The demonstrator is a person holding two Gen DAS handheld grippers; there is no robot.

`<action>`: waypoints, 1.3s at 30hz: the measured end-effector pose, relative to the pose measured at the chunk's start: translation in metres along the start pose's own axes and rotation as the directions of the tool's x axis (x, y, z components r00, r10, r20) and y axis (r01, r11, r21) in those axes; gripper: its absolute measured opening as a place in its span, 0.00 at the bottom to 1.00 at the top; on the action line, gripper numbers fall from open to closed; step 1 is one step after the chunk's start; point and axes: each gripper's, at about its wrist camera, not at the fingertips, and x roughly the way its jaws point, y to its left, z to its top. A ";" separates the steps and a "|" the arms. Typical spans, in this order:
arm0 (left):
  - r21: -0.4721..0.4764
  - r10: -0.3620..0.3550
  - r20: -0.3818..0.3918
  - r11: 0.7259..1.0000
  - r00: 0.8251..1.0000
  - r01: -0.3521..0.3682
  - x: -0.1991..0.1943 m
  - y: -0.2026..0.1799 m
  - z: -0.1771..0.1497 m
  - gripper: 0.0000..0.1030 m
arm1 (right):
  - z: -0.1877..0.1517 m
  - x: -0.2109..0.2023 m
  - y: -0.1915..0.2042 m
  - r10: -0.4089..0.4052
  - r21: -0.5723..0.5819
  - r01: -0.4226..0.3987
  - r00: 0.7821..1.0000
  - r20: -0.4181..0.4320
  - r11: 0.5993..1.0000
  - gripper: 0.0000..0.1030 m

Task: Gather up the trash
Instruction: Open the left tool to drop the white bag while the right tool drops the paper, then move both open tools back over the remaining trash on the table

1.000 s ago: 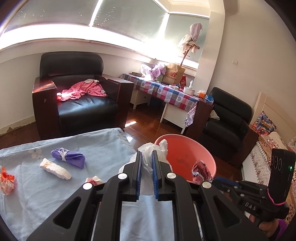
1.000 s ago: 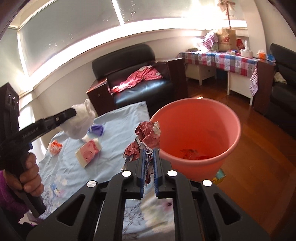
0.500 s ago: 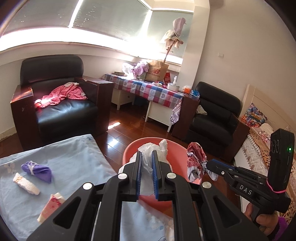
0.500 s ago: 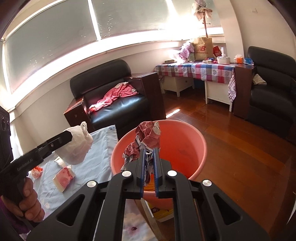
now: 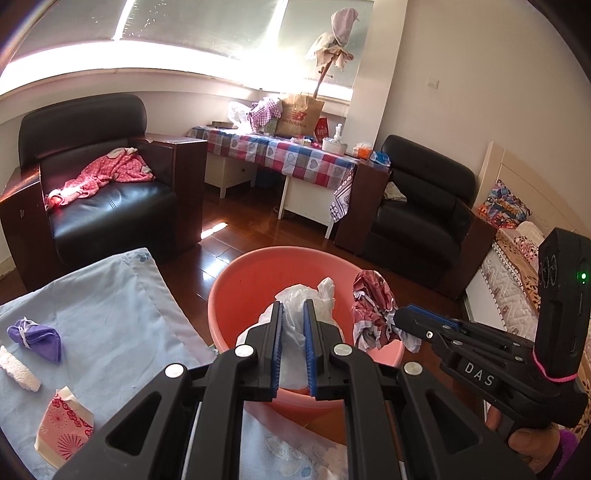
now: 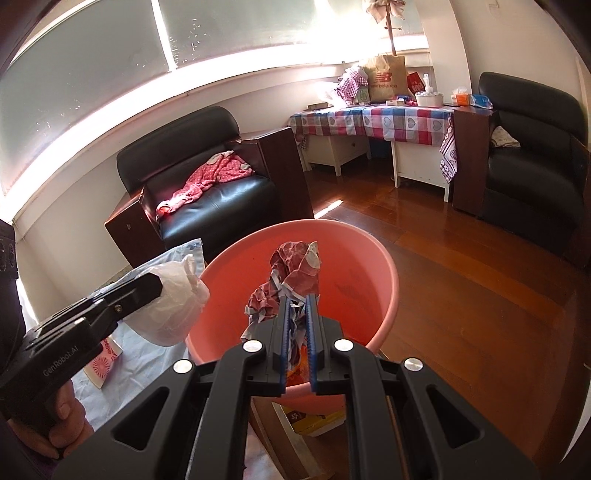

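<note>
Over the pink basin point(image 6: 384, 273), both my grippers carry trash.
Left gripper point(image 5: 292, 310) clenches the white bag point(image 5: 295, 301), right gripper point(image 6: 298, 303) the crumpled red paper point(image 6: 291, 269); I'd centre each above the opening before releasing.

Sunlit window point(image 5: 221, 33), black armchairs point(image 5: 92, 192), checkered table point(image 5: 295, 158), wooden floor point(image 6: 480, 295).

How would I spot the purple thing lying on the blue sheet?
Start at the pink plastic tub, then look left across the light blue sheet beside it. Near its left edge lies a small purple wad tied with white string. The white foam-like strip and red-patterned packet nearby are paler.
</note>
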 end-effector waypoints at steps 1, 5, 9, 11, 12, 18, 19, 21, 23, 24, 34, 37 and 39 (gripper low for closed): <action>-0.002 0.001 -0.005 1.000 1.000 -0.001 0.002 -0.001 -0.001 0.10 | -0.001 0.002 0.000 -0.001 0.000 0.001 1.000 -0.004 1.000 0.08; -0.010 0.002 -0.027 1.000 1.000 -0.002 0.010 0.002 -0.004 0.11 | 0.000 0.007 0.000 -0.006 0.000 0.006 1.000 -0.011 1.000 0.08; -0.013 0.002 -0.031 1.000 1.000 -0.002 0.012 0.003 -0.006 0.14 | 0.002 0.011 0.001 -0.012 0.003 0.012 1.000 -0.011 1.000 0.08; -0.015 0.001 -0.032 1.000 0.999 -0.001 0.012 0.004 -0.007 0.23 | 0.000 0.011 0.002 -0.015 0.005 0.015 1.000 -0.013 1.000 0.09; -0.017 0.003 -0.030 1.000 1.000 -0.003 0.012 0.005 -0.007 0.34 | 0.001 0.012 0.002 -0.016 0.006 0.016 1.000 -0.013 1.000 0.09; -0.032 0.000 -0.011 0.999 1.000 0.000 0.004 0.006 -0.006 0.44 | -0.002 0.013 0.002 -0.030 0.013 0.030 0.999 -0.021 0.999 0.10; -0.036 -0.001 -0.007 0.999 1.000 0.001 0.003 0.007 -0.006 0.45 | -0.002 0.013 0.002 -0.030 0.017 0.030 0.999 -0.023 0.999 0.12; -0.041 -0.001 0.001 0.999 1.000 0.001 -0.002 0.008 -0.005 0.45 | -0.001 0.015 0.000 -0.025 0.026 0.025 0.999 -0.027 0.999 0.18; -0.045 -0.001 0.009 0.999 1.000 0.002 -0.007 0.007 -0.005 0.46 | -0.001 0.014 0.000 -0.019 0.033 0.020 1.000 -0.024 0.999 0.21; -0.046 -0.001 0.012 0.999 1.000 0.002 -0.010 0.008 -0.005 0.47 | -0.001 0.013 0.000 -0.021 0.034 0.022 1.000 -0.022 0.999 0.23; -0.056 -0.002 0.039 0.998 0.999 0.004 -0.036 0.009 -0.006 0.56 | -0.006 0.001 0.012 0.003 0.007 -0.003 1.000 -0.009 1.000 0.32; -0.058 0.001 0.049 0.998 0.999 0.002 -0.046 0.010 -0.005 0.57 | -0.006 -0.003 0.019 0.018 -0.006 -0.018 1.000 -0.009 1.000 0.32; -0.060 0.003 0.056 0.998 0.998 0.001 -0.052 0.011 -0.005 0.57 | -0.006 -0.007 0.023 0.028 -0.014 -0.028 1.000 -0.006 1.000 0.32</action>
